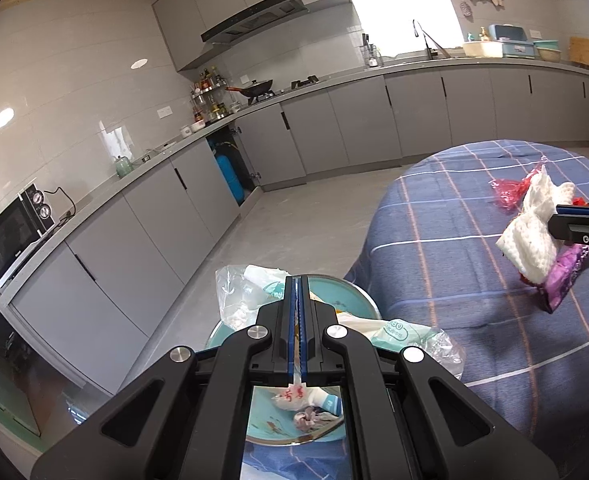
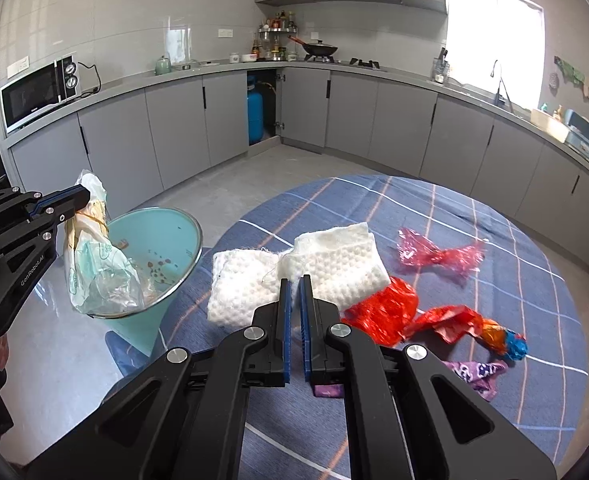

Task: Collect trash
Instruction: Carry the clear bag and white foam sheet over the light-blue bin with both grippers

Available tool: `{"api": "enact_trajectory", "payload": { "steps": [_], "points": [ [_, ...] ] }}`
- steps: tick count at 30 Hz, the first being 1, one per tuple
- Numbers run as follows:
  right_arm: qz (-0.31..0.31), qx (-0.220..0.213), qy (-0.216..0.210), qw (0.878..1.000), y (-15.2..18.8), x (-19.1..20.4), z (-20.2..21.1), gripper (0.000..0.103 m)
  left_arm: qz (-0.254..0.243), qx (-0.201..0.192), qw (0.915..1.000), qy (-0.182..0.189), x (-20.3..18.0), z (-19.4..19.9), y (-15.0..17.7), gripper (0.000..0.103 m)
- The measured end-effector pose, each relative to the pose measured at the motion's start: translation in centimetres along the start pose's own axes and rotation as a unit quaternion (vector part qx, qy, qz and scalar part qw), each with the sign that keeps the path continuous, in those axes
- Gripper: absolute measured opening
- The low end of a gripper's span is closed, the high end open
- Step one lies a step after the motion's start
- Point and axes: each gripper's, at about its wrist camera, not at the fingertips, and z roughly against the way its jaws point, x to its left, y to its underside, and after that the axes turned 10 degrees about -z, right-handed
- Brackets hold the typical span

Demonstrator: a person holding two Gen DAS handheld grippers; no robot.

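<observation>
Trash was split between two grips and the table [image 2: 434, 412]. The left gripper [image 2: 79, 200] was clenched on a clear plastic bag [image 2: 94, 272] that hung over the mouth of the teal bin [image 2: 174, 236] beside the table, its lower end already inside the rim. The right gripper [image 2: 295, 280] was clamped on a white paper towel [image 2: 318, 260], held above the checked cloth. Red wrappers [image 2: 386, 312], a pink one [image 2: 438, 254] and a purple one [image 2: 478, 372] lay loose on the table near the towel.

The step in hand looked like the drop-off: bag first, towel to follow. Next, the left fingers would need to release so the bag falls inside the bin, not across its rim. The towel would then have to travel leftward over the bin before being let go.
</observation>
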Motion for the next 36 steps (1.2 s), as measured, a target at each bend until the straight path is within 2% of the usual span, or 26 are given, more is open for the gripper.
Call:
{"api": "enact_trajectory", "payload": {
  "steps": [36],
  "points": [
    [0.058, -0.003, -0.068, 0.996, -2.9, 8.5, -4.2, 0.005, 0.025, 0.048, 0.9967, -0.061, 6.9, -4.0, 3.0, 0.001]
  ]
}}
